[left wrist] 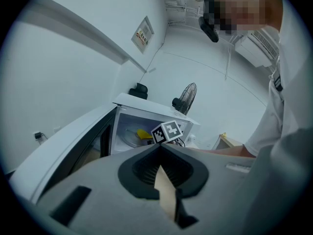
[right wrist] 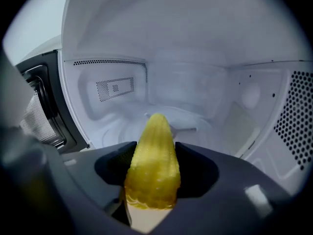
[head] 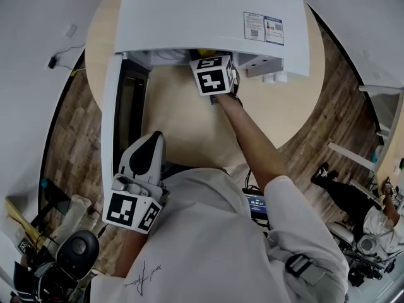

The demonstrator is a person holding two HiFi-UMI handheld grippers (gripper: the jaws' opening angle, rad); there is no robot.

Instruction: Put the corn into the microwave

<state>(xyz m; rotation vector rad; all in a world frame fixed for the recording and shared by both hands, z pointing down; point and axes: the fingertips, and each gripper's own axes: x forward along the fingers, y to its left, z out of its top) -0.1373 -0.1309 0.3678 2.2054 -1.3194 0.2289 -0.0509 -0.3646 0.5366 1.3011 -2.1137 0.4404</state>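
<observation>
Right gripper (right wrist: 155,145) is pinching the corn cob (right wrist: 152,166). The jaws clamp its thick lower part from left and right. The cob's pointed tip sticks out past the jaw tips, straight ahead and slightly up. The cob fills the gap between the jaws.

Ahead of the right gripper is the open cavity of the white microwave (head: 208,11). The gripper's tips are at the mouth, under the top edge. Cavity floor and glass turntable (right wrist: 188,117) lie beyond and below the cob's tip, apart from it, so the cob is held in the air and not set down. The perforated wall (right wrist: 296,116) is to the gripper's right. The open door (head: 117,112) is to its left, swung out toward the person.

In the head view only a sliver of yellow shows just beyond the right gripper's marker cube (head: 211,74), at the cavity edge.

Left gripper (left wrist: 159,148) has its jaws pressed together with nothing between them. It sits back near the person's body, just beside the outer end of the open door and well apart from the cob. From it, the cob shows far ahead inside the cavity, just left of the right gripper's marker cube.

The microwave stands on a round wooden table (head: 189,128), below both grippers.
</observation>
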